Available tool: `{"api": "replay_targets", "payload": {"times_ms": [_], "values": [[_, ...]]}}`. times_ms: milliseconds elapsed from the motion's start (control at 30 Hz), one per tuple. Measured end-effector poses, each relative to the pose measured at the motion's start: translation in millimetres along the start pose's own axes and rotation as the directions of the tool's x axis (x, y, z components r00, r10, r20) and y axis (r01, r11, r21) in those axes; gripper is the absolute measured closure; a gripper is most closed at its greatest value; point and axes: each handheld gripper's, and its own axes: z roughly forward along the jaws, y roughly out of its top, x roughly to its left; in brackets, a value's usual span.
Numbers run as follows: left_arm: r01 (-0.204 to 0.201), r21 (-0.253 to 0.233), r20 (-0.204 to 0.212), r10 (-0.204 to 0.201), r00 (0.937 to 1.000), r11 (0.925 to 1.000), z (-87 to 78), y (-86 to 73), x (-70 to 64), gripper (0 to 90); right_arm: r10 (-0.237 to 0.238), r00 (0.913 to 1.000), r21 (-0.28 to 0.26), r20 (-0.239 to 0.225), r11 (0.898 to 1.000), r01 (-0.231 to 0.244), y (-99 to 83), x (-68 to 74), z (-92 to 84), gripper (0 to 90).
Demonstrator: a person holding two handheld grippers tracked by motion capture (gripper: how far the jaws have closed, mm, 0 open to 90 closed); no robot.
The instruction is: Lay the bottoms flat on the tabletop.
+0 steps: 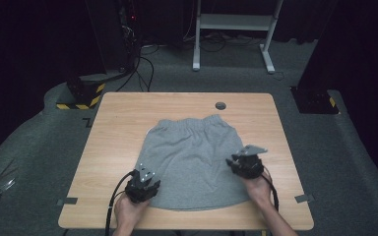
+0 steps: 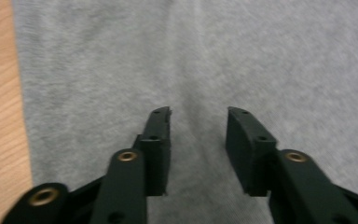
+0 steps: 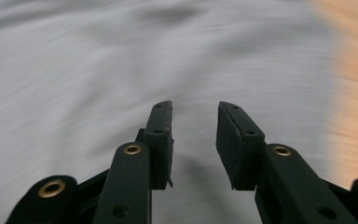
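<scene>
Grey shorts (image 1: 192, 160) lie flat mid-tabletop, waistband toward the far edge, hem toward the near edge; long axis runs far-to-near, slightly wider at the hem. Left gripper (image 1: 142, 184) sits over the near-left hem corner, jaws apart, nothing between them, fabric directly under and ahead (image 2: 199, 116). Right gripper (image 1: 246, 164) sits at the right side edge, a bit farther up, jaws apart and empty (image 3: 195, 112). Both equally close; likely next move is pinching both sides.
</scene>
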Motion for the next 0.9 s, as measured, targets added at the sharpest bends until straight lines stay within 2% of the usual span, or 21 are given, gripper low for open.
{"api": "replay_targets", "payload": {"times_ms": [67, 133, 233, 300, 333, 367, 400, 467, 500, 567, 600, 667, 733, 767, 800, 833, 900], "values": [[0.031, -0.018, -0.013, -0.031, 0.9994, 0.9994, 2.8, 1.4, 4.1, 52.2, 0.065, 0.9958, 0.003, 0.065, 0.998, -0.065, 5.2, -22.1, 7.1, 66.8], [0.066, -0.033, -0.015, -0.067, 0.9977, 0.9972, 5.1, 2.0, 8.6, 48.3, 0.128, 0.9873, 0.013, 0.094, 0.991, -0.130, 8.4, -37.9, 16.0, 66.4], [0.098, -0.050, -0.025, -0.099, 0.9947, 0.9940, 7.9, 2.6, 12.5, 44.3, 0.144, 0.9843, 0.030, 0.102, 0.989, -0.148, 7.3, -43.0, 28.1, 64.6], [0.110, -0.051, -0.032, -0.111, 0.9933, 0.9926, 10.1, 3.1, 13.6, 42.3, 0.136, 0.9864, 0.093, 0.093, 0.985, -0.144, 1.9, -40.5, 37.1, 68.5], [0.110, -0.052, -0.038, -0.112, 0.9930, 0.9925, 11.0, 3.2, 13.7, 41.7, 0.114, 0.9899, 0.084, 0.085, 0.989, -0.121, -1.5, -38.2, 36.9, 73.7], [0.111, -0.053, -0.042, -0.113, 0.9927, 0.9924, 11.9, 3.2, 13.4, 41.3, 0.088, 0.9931, 0.089, 0.077, 0.992, -0.095, -2.7, -35.9, 34.1, 79.4], [0.109, -0.050, -0.040, -0.111, 0.9930, 0.9928, 12.6, 2.9, 13.3, 41.2, 0.041, 0.9960, 0.106, 0.080, 0.993, -0.050, -5.0, -31.6, 29.1, 83.2], [0.108, -0.044, -0.036, -0.109, 0.9933, 0.9932, 14.9, 1.8, 12.5, 41.1, -0.032, 0.9944, 0.124, 0.101, 0.992, 0.019, -11.6, -25.2, 20.3, 85.2], [0.107, -0.050, -0.034, -0.108, 0.9935, 0.9931, 16.4, 0.7, 11.6, 40.9, -0.050, 0.9931, 0.130, 0.106, 0.991, 0.035, -15.9, -23.7, 14.9, 85.5], [0.105, -0.060, -0.030, -0.107, 0.9938, 0.9927, 18.2, 1.4, 11.2, 40.1, -0.046, 0.9906, 0.137, 0.129, 0.990, 0.028, -24.3, -25.8, 4.2, 84.9], [0.108, -0.060, -0.028, -0.110, 0.9936, 0.9924, 19.5, 3.0, 10.7, 40.0, -0.034, 0.9893, 0.134, 0.142, 0.991, 0.015, -26.3, -26.7, 1.3, 82.1], [0.107, -0.057, -0.024, -0.108, 0.9938, 0.9926, 22.7, 7.0, 8.8, 39.3, -0.025, 0.9835, 0.101, 0.179, 0.995, 0.007, -28.1, -24.9, -4.9, 71.0], [0.090, -0.053, -0.025, -0.092, 0.9955, 0.9945, 26.1, 11.0, 5.0, 38.9, -0.022, 0.9859, 0.052, 0.166, 0.999, 0.013, -24.4, -16.4, -7.6, 65.8], [0.091, -0.055, -0.024, -0.092, 0.9955, 0.9944, 27.0, 11.9, 3.6, 38.7, -0.011, 0.9948, 0.013, 0.102, 1.000, 0.010, -18.6, -5.9, -4.9, 62.4], [0.085, -0.052, -0.023, -0.086, 0.9960, 0.9950, 27.5, 12.8, 2.4, 38.7, -0.011, 0.9948, 0.013, 0.102, 1.000, 0.010, -18.6, -5.9, -4.9, 62.4], [0.084, -0.052, -0.021, -0.085, 0.9962, 0.9951, 27.7, 13.2, 1.3, 38.6, 0.005, 0.9980, 0.007, 0.062, 1.000, -0.005, -15.8, -1.0, -1.0, 60.8], [0.077, -0.051, -0.016, -0.078, 0.9968, 0.9958, 26.5, 11.9, 0.5, 38.6, 0.000, 0.9998, 0.014, 0.021, 1.000, -0.001, -11.8, 9.7, 9.2, 58.1]]}}
